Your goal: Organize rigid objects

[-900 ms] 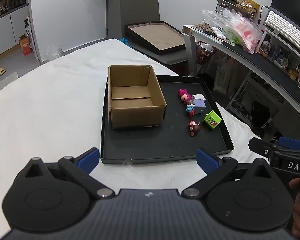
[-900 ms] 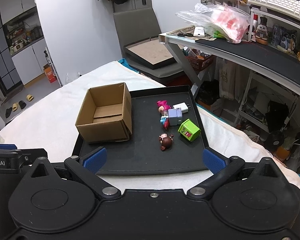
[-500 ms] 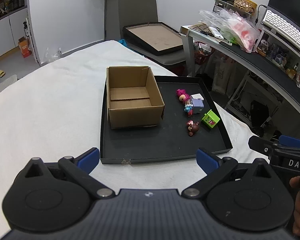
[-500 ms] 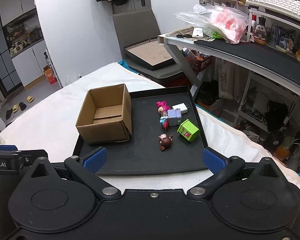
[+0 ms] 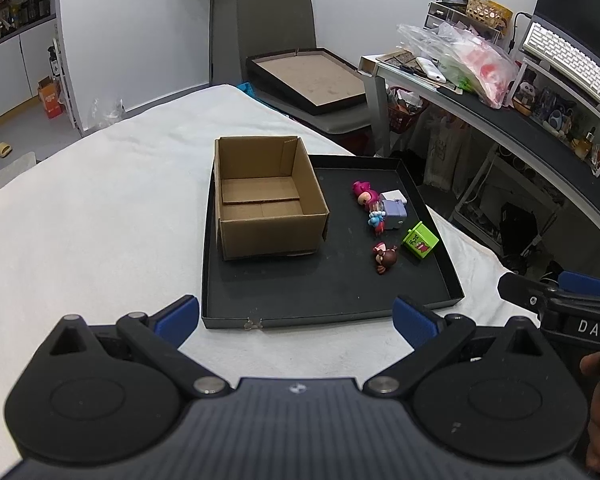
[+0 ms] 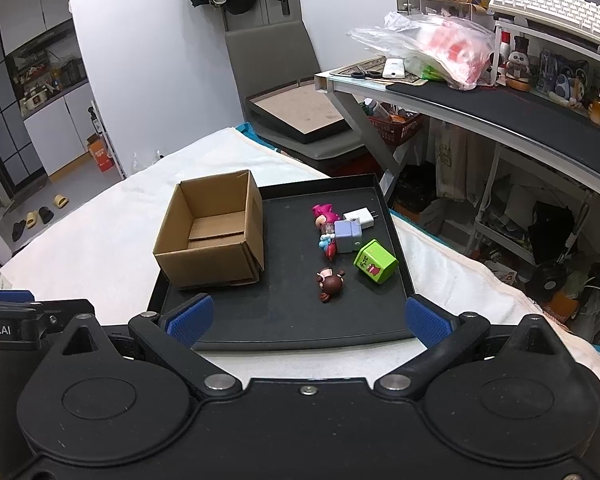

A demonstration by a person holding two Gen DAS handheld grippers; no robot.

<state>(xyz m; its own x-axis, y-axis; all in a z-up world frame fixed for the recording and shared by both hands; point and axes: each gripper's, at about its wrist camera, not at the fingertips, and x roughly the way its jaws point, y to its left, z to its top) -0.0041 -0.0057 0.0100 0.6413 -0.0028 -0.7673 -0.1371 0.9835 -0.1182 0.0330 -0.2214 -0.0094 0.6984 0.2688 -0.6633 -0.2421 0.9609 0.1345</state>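
Left gripper [image 5: 296, 316] spread wide, holding nothing, near the black tray [image 5: 328, 288], cardboard box [image 5: 266, 196] on the tray's left half, toys right of it, pink figure [image 6: 324, 214], what looks like a purple block [image 6: 350, 235], brown figure [image 6: 330, 283], green cube [image 6: 375, 261], right gripper [image 6: 307, 320] likewise agape and unladen.

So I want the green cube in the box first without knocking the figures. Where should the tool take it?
Grip the green cube across its two side faces, coming from above with the right tool. It lies tilted and apart from its neighbours, so both sides look free; the brown figure lies nearby, towards the cardboard box.
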